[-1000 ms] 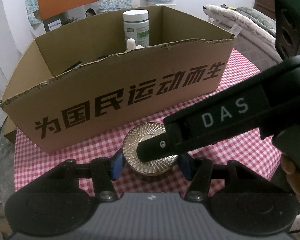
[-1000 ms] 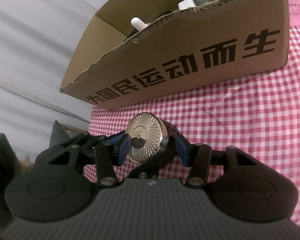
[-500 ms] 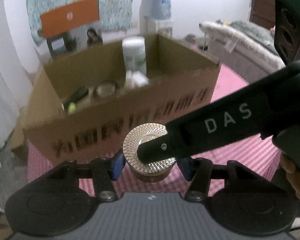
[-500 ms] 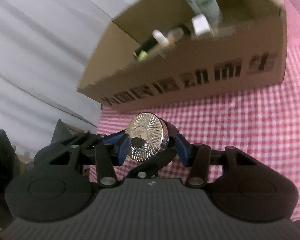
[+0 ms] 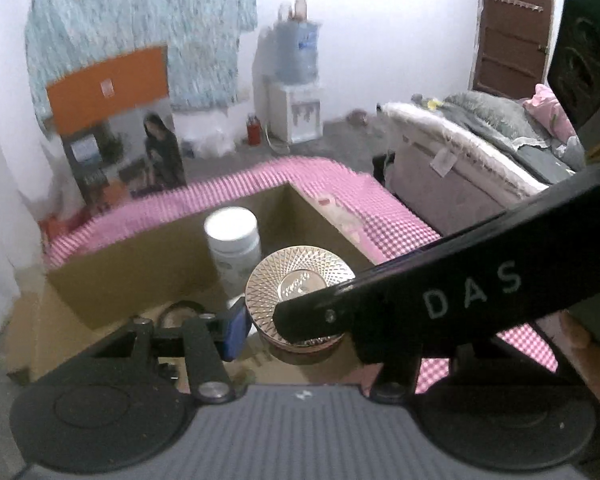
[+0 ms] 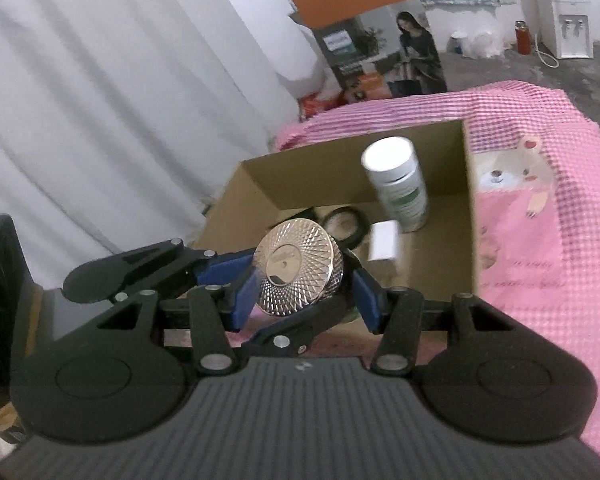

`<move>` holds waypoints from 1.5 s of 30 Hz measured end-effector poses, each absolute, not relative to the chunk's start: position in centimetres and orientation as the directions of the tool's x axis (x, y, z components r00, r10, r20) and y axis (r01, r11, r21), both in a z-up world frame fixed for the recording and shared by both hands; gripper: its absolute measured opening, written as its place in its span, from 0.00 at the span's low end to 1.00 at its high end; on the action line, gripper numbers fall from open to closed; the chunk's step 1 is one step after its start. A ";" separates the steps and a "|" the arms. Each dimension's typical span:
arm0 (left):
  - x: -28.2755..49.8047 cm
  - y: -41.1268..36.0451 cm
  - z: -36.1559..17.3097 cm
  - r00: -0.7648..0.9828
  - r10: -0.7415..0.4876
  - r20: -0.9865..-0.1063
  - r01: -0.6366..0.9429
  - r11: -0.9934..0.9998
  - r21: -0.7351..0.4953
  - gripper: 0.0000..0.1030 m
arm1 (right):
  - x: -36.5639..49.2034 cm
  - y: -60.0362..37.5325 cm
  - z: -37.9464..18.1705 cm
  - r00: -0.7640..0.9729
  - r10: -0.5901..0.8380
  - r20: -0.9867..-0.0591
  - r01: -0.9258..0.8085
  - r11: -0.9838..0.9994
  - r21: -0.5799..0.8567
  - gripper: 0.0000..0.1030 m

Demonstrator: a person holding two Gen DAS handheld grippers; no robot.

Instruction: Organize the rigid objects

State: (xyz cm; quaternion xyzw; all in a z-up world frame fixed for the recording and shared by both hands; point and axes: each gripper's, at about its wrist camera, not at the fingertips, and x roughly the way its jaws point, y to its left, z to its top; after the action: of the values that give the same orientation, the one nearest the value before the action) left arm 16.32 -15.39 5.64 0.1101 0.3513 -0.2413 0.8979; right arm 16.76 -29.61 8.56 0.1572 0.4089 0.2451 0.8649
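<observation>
A jar with a faceted gold lid [image 5: 300, 286] [image 6: 296, 268] hangs over the open cardboard box [image 5: 140, 276] [image 6: 300, 176]. My left gripper [image 5: 300, 332] is shut on the jar's sides; only its left blue pad [image 5: 236, 326] shows. My right gripper [image 6: 304, 296] also has the jar between its blue pads, which touch it while the jaws are opening. One right finger [image 5: 440, 300] lies across the lid in the left wrist view. A white bottle [image 5: 234, 240] [image 6: 400, 184] stands upright in the box.
A round compact [image 6: 346, 220] and a small white item [image 6: 384, 240] lie on the box floor. The box sits on a pink checked cloth [image 6: 540, 240]. A white curtain [image 6: 100, 120] hangs left, a printed carton [image 6: 380, 52] stands behind, a bed [image 5: 480, 160] lies right.
Both grippers rose with the jar from the cloth in front of the box and moved forward. The views now look down into the box instead of at its printed front wall.
</observation>
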 end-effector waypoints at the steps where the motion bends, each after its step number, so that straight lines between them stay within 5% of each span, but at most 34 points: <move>1: 17.4 -15.8 5.1 0.616 -0.357 -0.702 0.507 0.862 0.007 0.55 | 18.0 -30.0 8.2 0.528 0.543 -0.653 -0.280 0.837 0.470 0.50; 13: 22.1 -16.2 0.2 0.486 -0.372 -0.791 0.469 0.875 -0.122 0.55 | 23.8 -29.7 4.2 0.403 0.464 -0.789 -0.265 0.884 0.384 0.49; 32: 23.5 -16.1 -1.3 0.473 -0.360 -0.804 0.442 0.887 -0.136 0.54 | 25.1 -29.3 4.1 0.436 0.443 -0.784 -0.308 0.891 0.332 0.48; 39: 22.1 -15.6 0.4 0.525 -0.359 -0.772 0.450 0.887 -0.107 0.72 | 23.9 -30.2 5.4 0.494 0.472 -0.730 -0.295 0.881 0.370 0.53; 45: 18.6 -14.3 3.9 0.599 -0.383 -0.704 0.476 0.877 -0.072 0.89 | 19.6 -31.3 8.3 0.634 0.463 -0.619 -0.278 0.884 0.377 0.77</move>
State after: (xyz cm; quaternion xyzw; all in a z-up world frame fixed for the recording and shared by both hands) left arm 18.63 -14.25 3.86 0.0613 0.3779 -0.2407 0.8919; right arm 19.55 -31.31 8.29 0.1241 0.3743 0.2068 0.8954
